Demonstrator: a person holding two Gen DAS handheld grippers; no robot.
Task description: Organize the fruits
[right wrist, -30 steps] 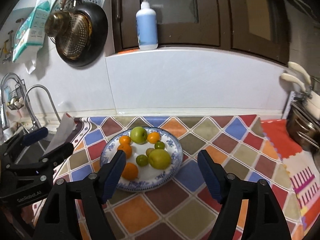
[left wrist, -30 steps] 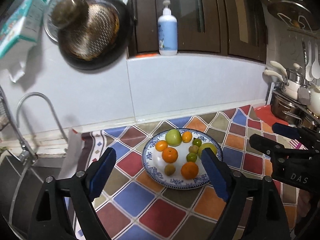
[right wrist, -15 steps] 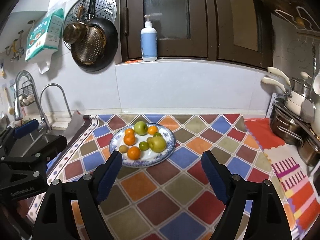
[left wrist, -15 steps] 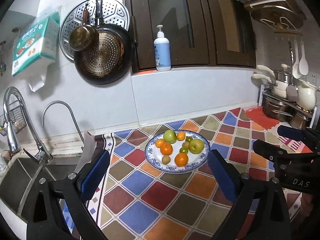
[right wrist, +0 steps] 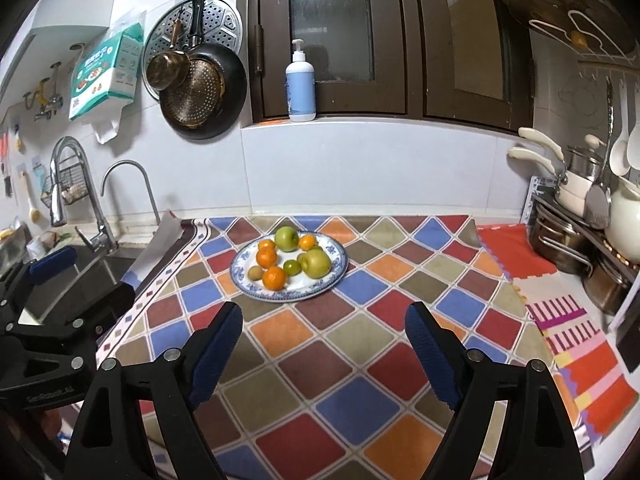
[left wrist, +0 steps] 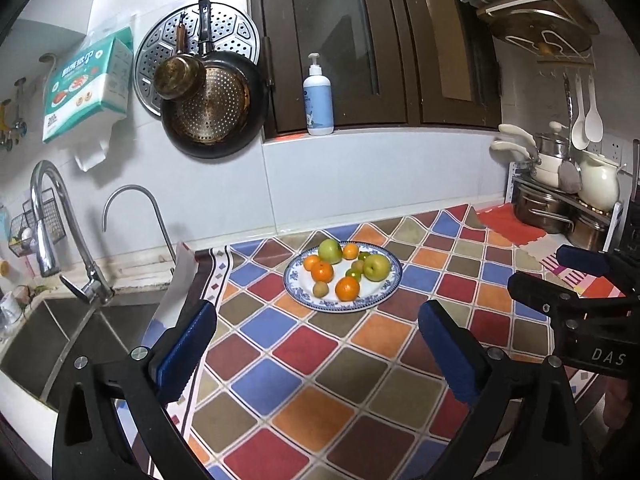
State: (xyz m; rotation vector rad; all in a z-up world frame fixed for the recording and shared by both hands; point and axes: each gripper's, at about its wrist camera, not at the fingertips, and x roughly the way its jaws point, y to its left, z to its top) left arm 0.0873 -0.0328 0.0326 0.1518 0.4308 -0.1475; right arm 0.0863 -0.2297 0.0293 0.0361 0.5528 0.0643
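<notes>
A blue-patterned white plate (left wrist: 384,300) (right wrist: 340,258) stands on the chequered counter mat. It holds two green apples (left wrist: 376,267) (right wrist: 286,238), several oranges (left wrist: 347,288) (right wrist: 274,277), small green fruits (right wrist: 292,267) and a kiwi (left wrist: 320,289). My left gripper (left wrist: 316,332) is open and empty, well back from the plate. My right gripper (right wrist: 324,330) is open and empty, also back from the plate. Each gripper shows at the edge of the other's view (left wrist: 576,276) (right wrist: 60,276).
A sink (left wrist: 52,332) with a tap (left wrist: 48,216) lies left of the mat (left wrist: 360,364). Pots on a rack (right wrist: 580,236) stand at the right. A pan (left wrist: 212,108) hangs on the wall. A pump bottle (right wrist: 300,84) stands on the ledge.
Both grippers have pulled back and up from the plate, which now looks smaller and farther off. Both stay open and empty. The fruit has not moved.
</notes>
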